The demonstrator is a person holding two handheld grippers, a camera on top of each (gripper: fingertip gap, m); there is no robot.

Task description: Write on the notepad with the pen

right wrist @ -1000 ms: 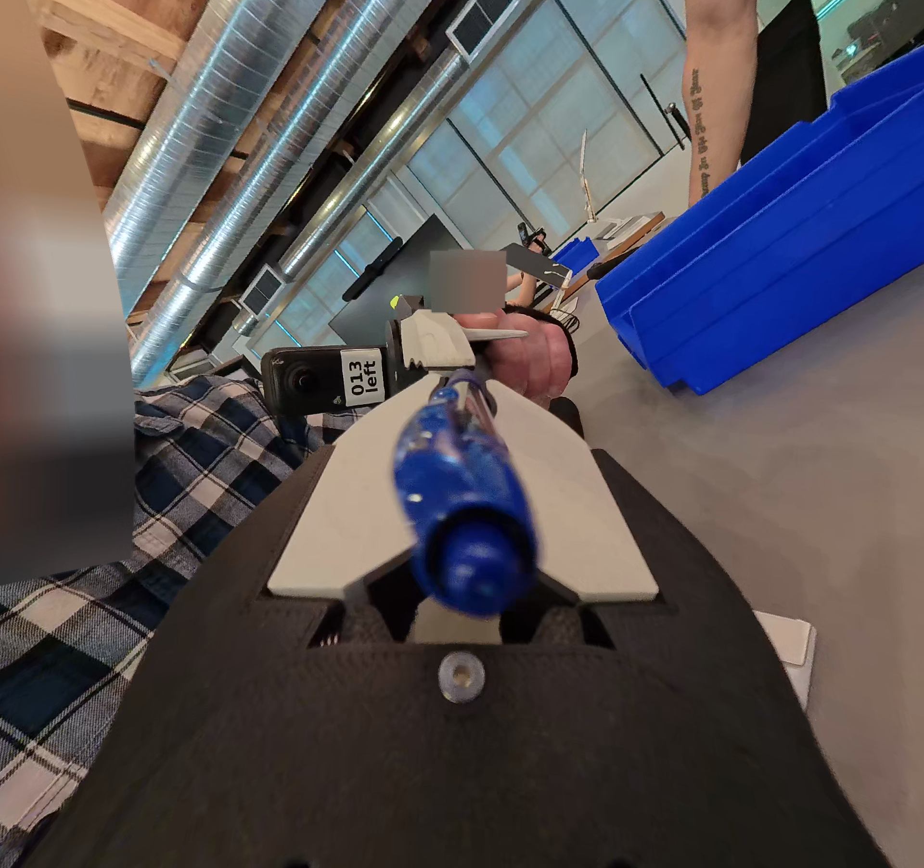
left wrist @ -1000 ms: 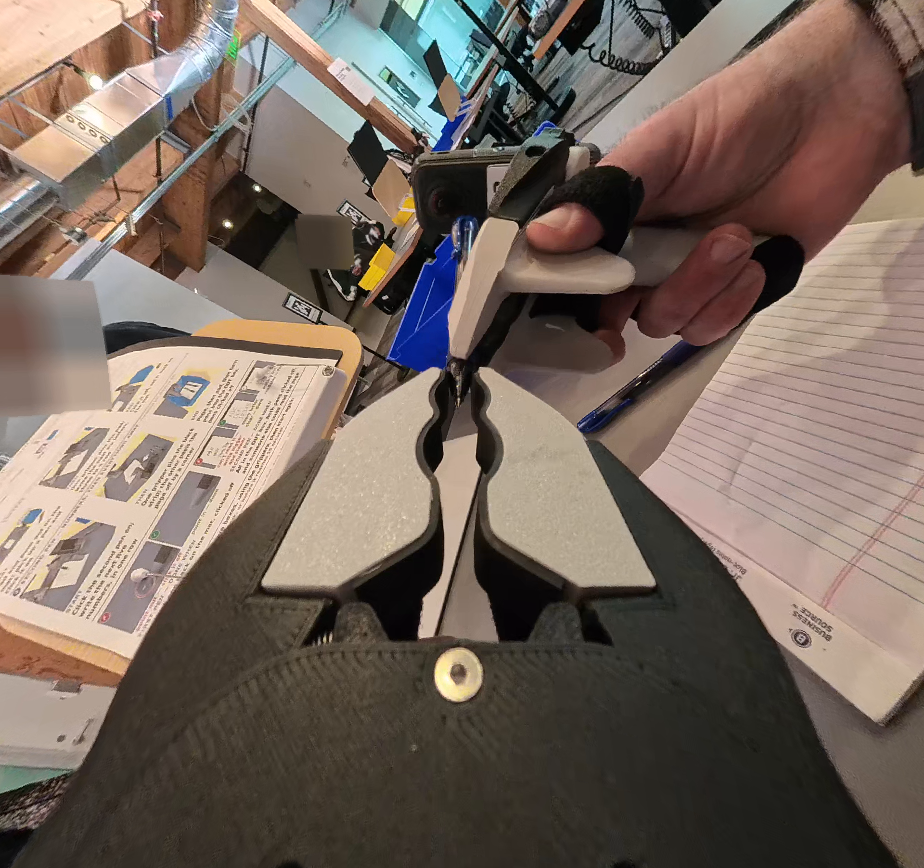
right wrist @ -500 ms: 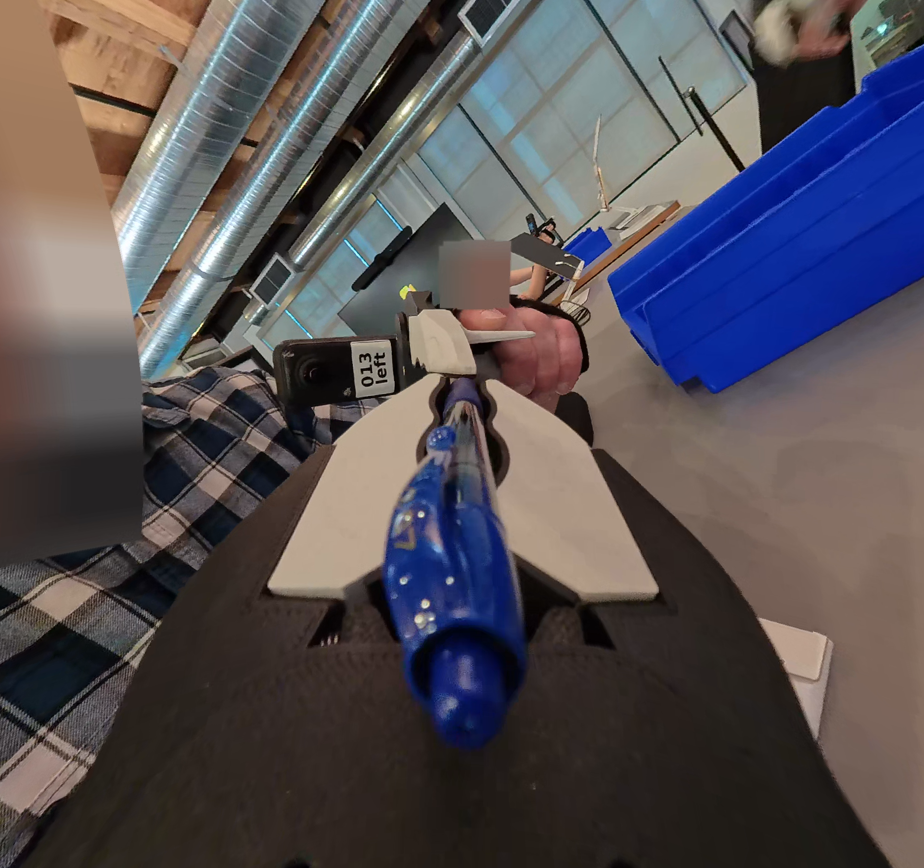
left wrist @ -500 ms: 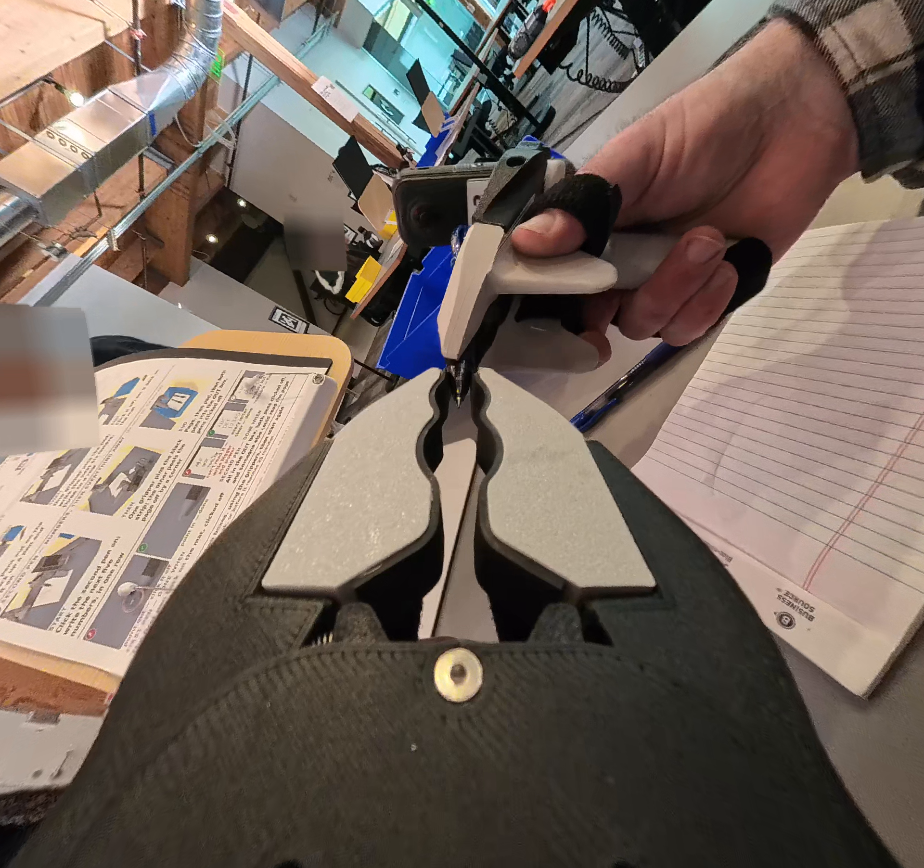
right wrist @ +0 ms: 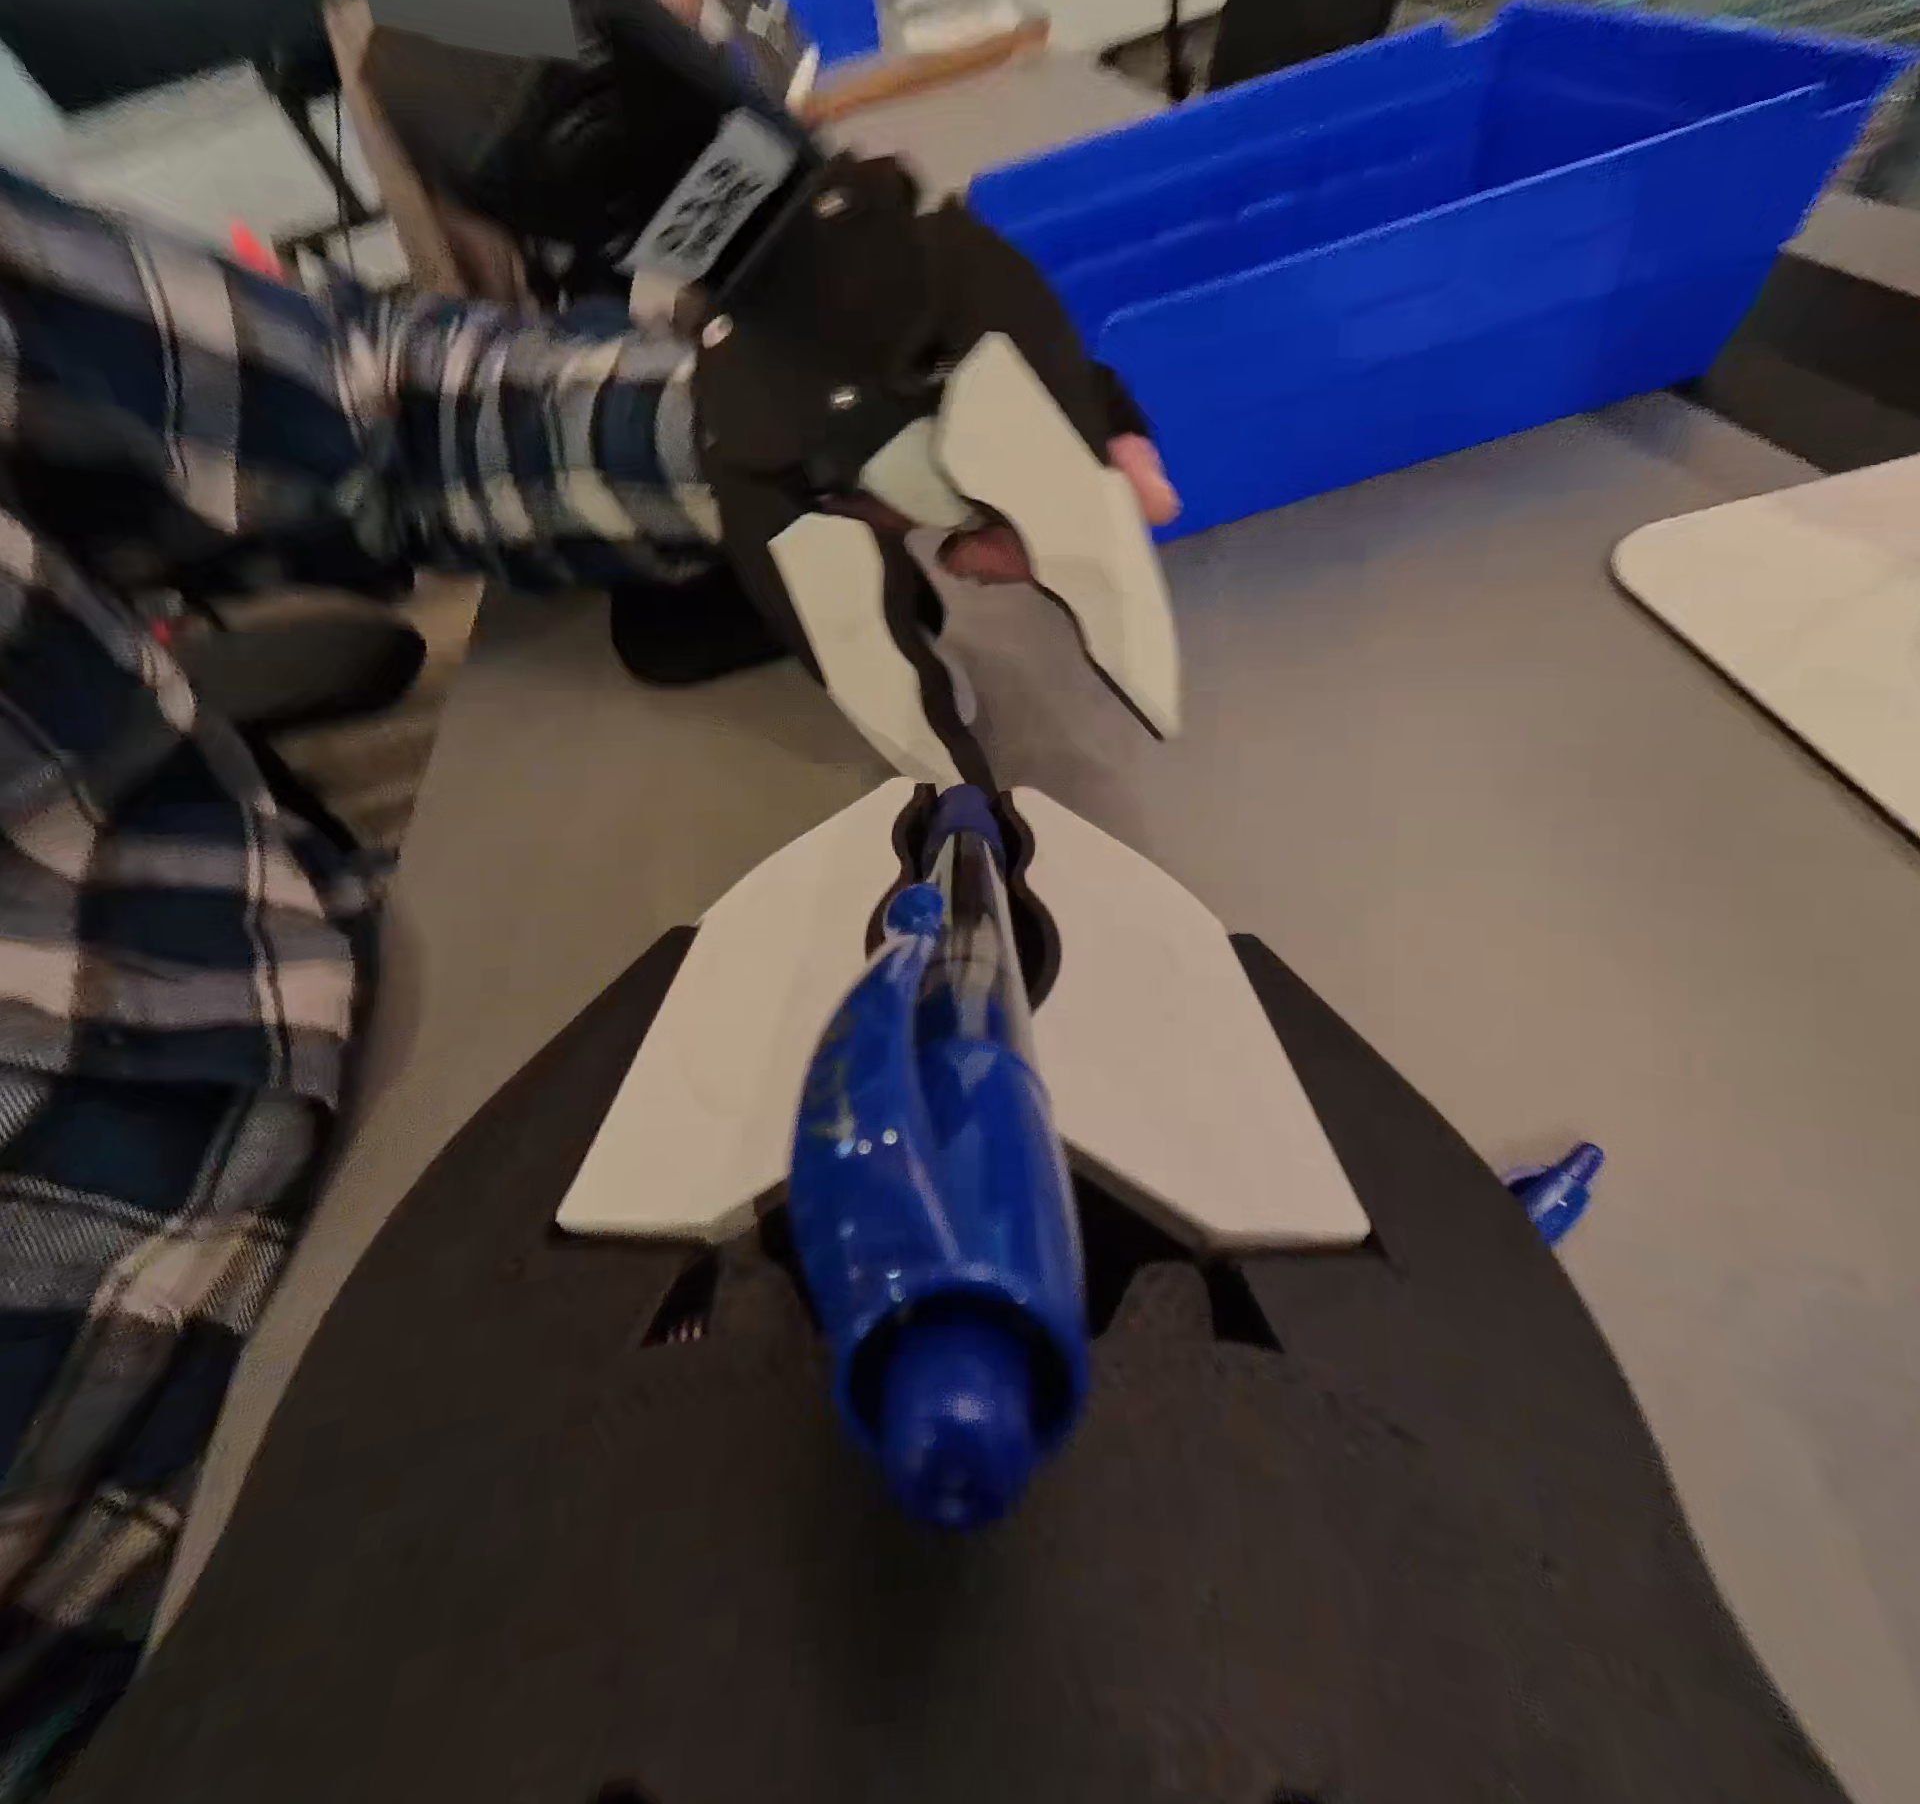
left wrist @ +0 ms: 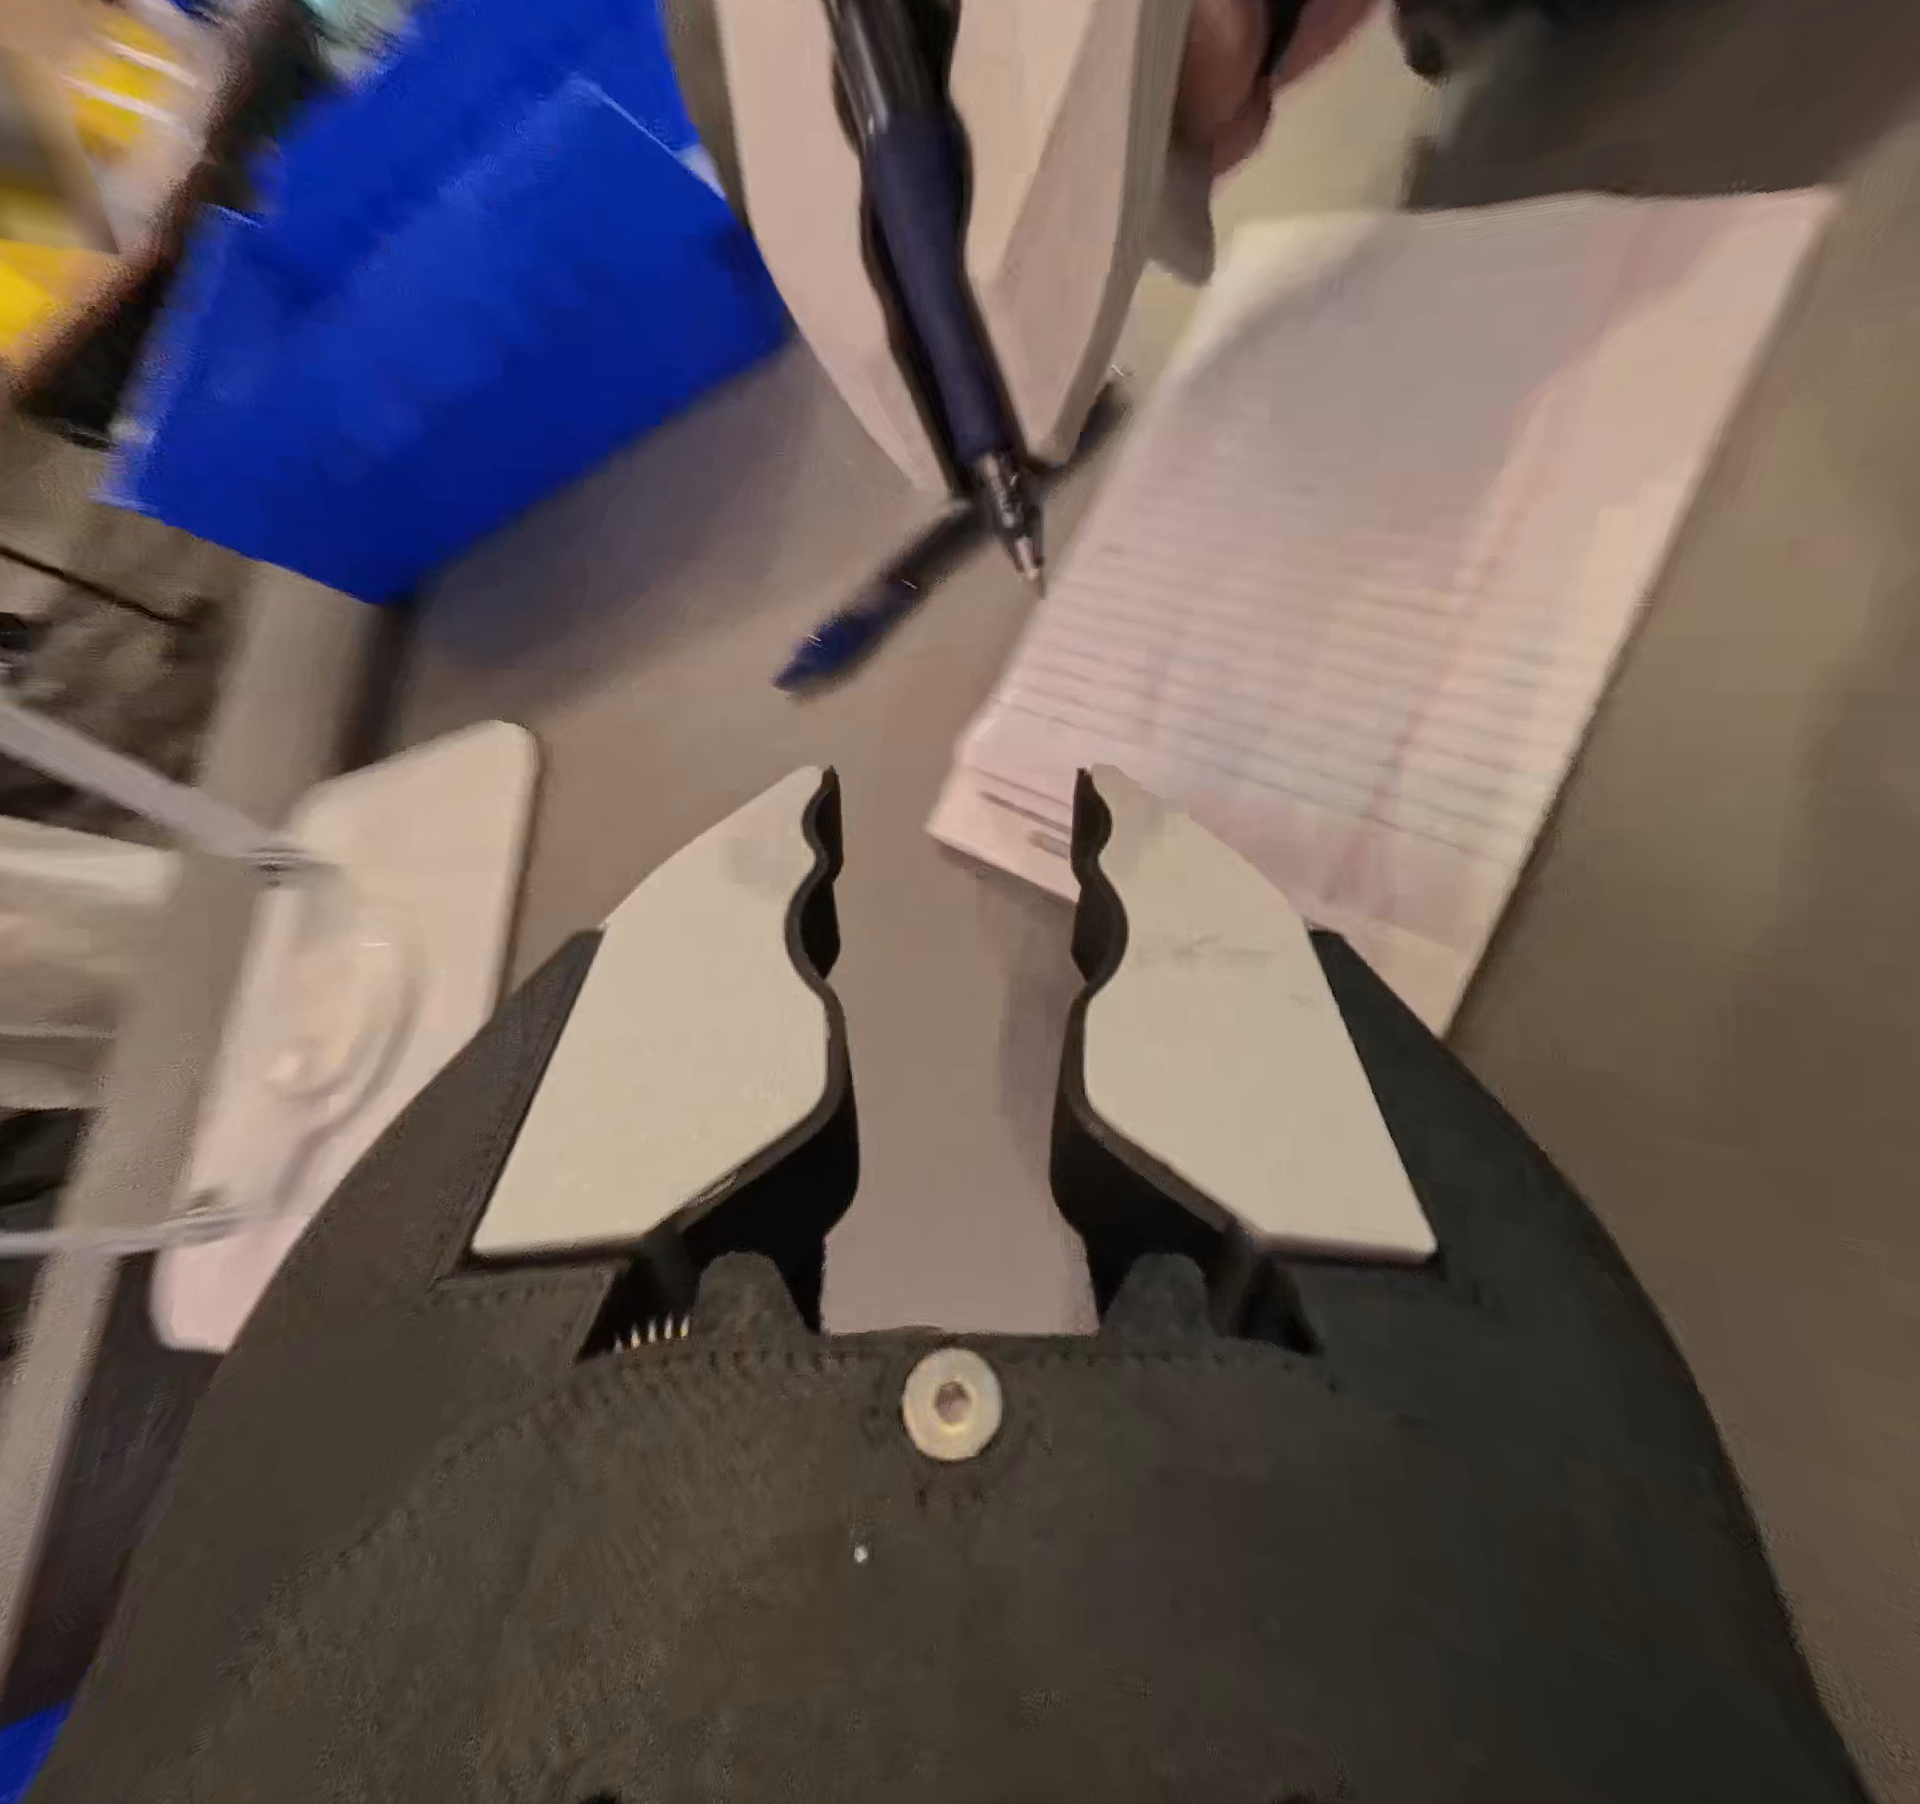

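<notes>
My right gripper (right wrist: 961, 804) is shut on a blue pen (right wrist: 935, 1183), whose back end points at the camera. In the left wrist view the right gripper (left wrist: 997, 445) comes down from the top with the pen (left wrist: 925, 227) between its fingers. The pen's tip hangs just above the near left edge of the lined notepad (left wrist: 1403, 559). My left gripper (left wrist: 956, 798) is open and empty, low over the grey table near the notepad's corner. It also shows in the right wrist view (right wrist: 1049, 746), open, just beyond the pen. Both views are blurred.
A second blue pen (left wrist: 883, 601) lies on the table left of the notepad; its end shows in the right wrist view (right wrist: 1553, 1198). A blue bin (left wrist: 447, 352) (right wrist: 1455, 300) stands at the back. A white board (right wrist: 1818, 632) (left wrist: 416, 871) lies nearby. A plaid sleeve (right wrist: 312, 507) fills the left. Some 5 cm of space lies between my two pairs of fingers.
My left gripper, shut at the pen's tip before, has opened and drawn back. Both grippers have swung down from pointing upward to pointing at the table and notepad.
</notes>
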